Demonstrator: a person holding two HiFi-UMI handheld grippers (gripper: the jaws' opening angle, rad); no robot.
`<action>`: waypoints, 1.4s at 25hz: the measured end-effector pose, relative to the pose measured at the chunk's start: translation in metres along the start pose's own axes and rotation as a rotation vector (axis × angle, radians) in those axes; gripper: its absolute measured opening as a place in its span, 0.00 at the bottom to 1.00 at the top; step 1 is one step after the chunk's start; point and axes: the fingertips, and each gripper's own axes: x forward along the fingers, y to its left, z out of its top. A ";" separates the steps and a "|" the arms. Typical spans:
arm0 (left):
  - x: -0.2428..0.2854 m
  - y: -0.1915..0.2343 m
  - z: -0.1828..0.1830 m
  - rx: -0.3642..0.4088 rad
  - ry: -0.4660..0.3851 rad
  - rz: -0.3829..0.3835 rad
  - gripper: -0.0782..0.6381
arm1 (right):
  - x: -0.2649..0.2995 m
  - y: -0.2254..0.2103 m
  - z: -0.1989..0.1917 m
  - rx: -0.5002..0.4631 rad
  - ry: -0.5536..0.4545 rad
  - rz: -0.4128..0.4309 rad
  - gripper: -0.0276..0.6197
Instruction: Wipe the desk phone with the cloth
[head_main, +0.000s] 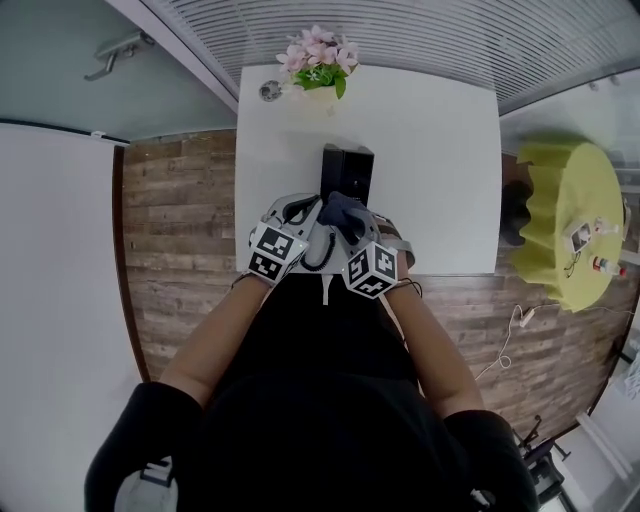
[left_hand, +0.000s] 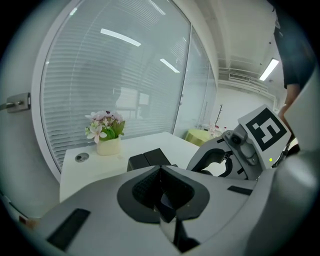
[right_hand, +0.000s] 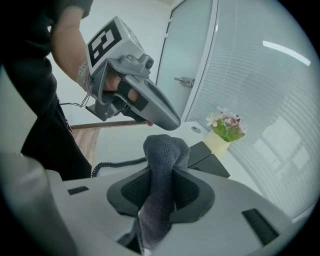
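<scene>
Cloth (right_hand: 165, 150), grey, bunched, pinched in right claw (right_hand: 161, 176) near black desk phone (right_hand: 212, 161) (left claw (left_hand: 160, 181) pressed together)

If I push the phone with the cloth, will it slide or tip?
It would likely slide rather than tip: the desk phone looks low and blocky on a smooth white table. The coiled cord may tug back. The cloth looks soft, so it should give first.

The cloth (right_hand: 162, 165) is grey, nubbly fabric with a soft matt pile. The desk phone (head_main: 347, 172) looks like black matt plastic. The table (head_main: 430, 150) top is smooth and white with a faint sheen; the floor (head_main: 180, 220) shows rough-grained brown wood planks.
</scene>
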 end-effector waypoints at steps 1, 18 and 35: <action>0.001 0.001 0.007 0.005 -0.010 0.000 0.12 | -0.004 -0.008 0.002 0.002 -0.003 -0.017 0.21; 0.038 0.034 0.090 0.057 -0.103 -0.001 0.12 | -0.013 -0.142 0.009 0.029 0.023 -0.230 0.21; 0.078 0.042 0.057 0.008 -0.028 0.001 0.12 | 0.031 -0.148 -0.030 0.016 0.077 -0.224 0.21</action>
